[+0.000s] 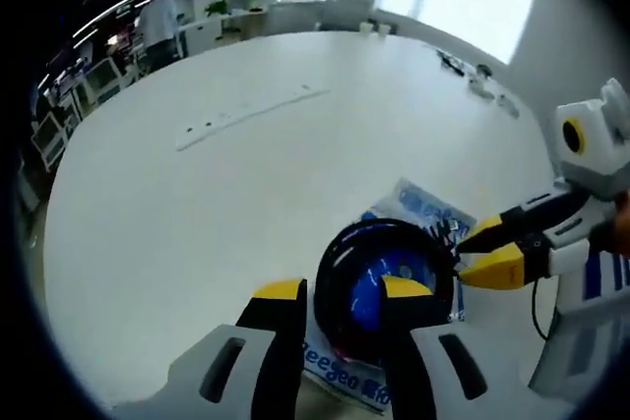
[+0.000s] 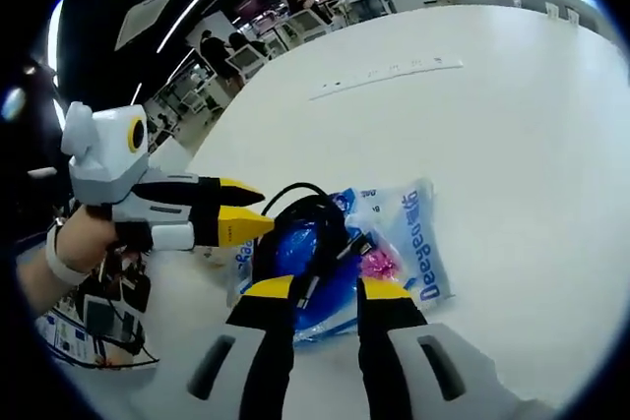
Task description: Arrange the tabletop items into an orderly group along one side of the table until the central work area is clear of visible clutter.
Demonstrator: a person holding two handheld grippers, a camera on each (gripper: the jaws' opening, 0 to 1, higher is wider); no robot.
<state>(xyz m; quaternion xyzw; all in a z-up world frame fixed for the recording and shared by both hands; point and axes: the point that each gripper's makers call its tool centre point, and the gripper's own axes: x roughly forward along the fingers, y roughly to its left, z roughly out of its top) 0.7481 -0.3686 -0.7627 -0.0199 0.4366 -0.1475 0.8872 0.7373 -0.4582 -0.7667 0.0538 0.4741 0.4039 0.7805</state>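
Coiled black cable [image 1: 386, 282] lies on a blue-printed plastic bag [image 1: 418, 211] at the near edge of the white table [image 1: 246, 174]. Left gripper [image 1: 343, 292] spread, straddling the coil; right gripper [image 2: 326, 288] likewise parted over the coil, gripping nothing.

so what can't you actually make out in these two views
- What the blue-printed plastic bag holds: in both views the coiled black cable lies over it; a blue mass and something pink show through, unidentifiable.
- The bag's print: cut off by the left hand-held gripper in its view, blurred in the right hand-held gripper view.
- Whether either hand-held gripper touches the cable: its own jaws hide the contact.
- Small items along the white table far edge: too small.
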